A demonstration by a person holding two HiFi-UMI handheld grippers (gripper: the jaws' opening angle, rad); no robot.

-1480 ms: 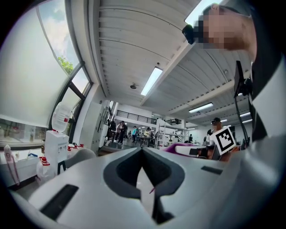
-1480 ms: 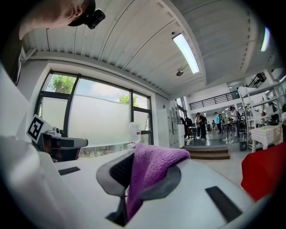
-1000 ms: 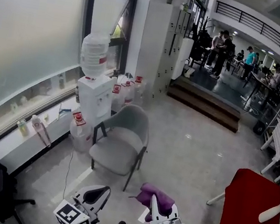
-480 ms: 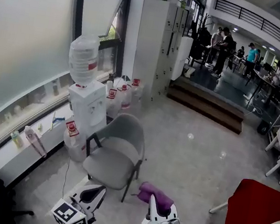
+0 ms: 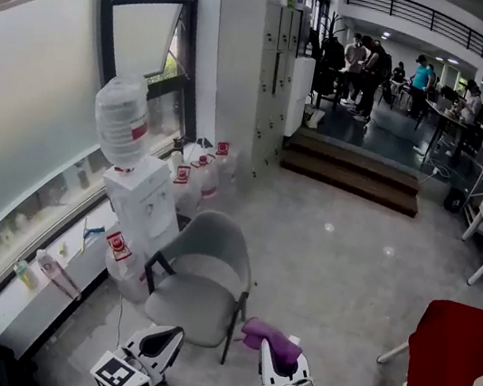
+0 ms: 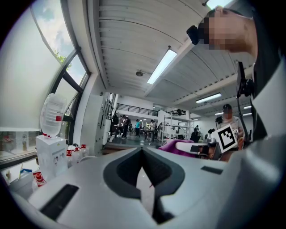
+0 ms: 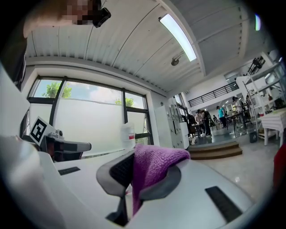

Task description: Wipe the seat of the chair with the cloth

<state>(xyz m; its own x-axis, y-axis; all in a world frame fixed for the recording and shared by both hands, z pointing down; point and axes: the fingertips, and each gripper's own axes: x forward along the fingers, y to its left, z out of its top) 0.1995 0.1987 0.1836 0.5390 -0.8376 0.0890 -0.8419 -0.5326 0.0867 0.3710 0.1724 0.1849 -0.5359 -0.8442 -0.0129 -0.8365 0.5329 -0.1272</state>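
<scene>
Standing short of the grey chair [image 5: 199,281] by the window, we judge the wiping not yet begun. Its seat [image 5: 186,307] lies ahead and to the left, bare and apart from everything we carry, and the purple cloth [image 5: 270,337] is held in the air near its right front corner, touching no part of it. The whole job is left: bringing the cloth over the seat, pressing it down and rubbing across. The frosted window pane [image 5: 27,106] on the left looks smooth and milky; the pale floor [image 5: 351,252] is hard and glossy, throwing back the ceiling lights. The chair is a curved matte shell on thin dark legs, its seat looking lightly padded. Just left of it a boxy white water dispenser [image 5: 143,203] carries a rounded, translucent bottle [image 5: 121,120]. The cloth is soft and nubbly, folded limply over itself. Our right gripper [image 7: 134,179] pinches it between dark ribbed pads in smooth pale plastic; our left gripper [image 6: 143,167] has its jaws pressed together at the tips, holding nothing.
</scene>
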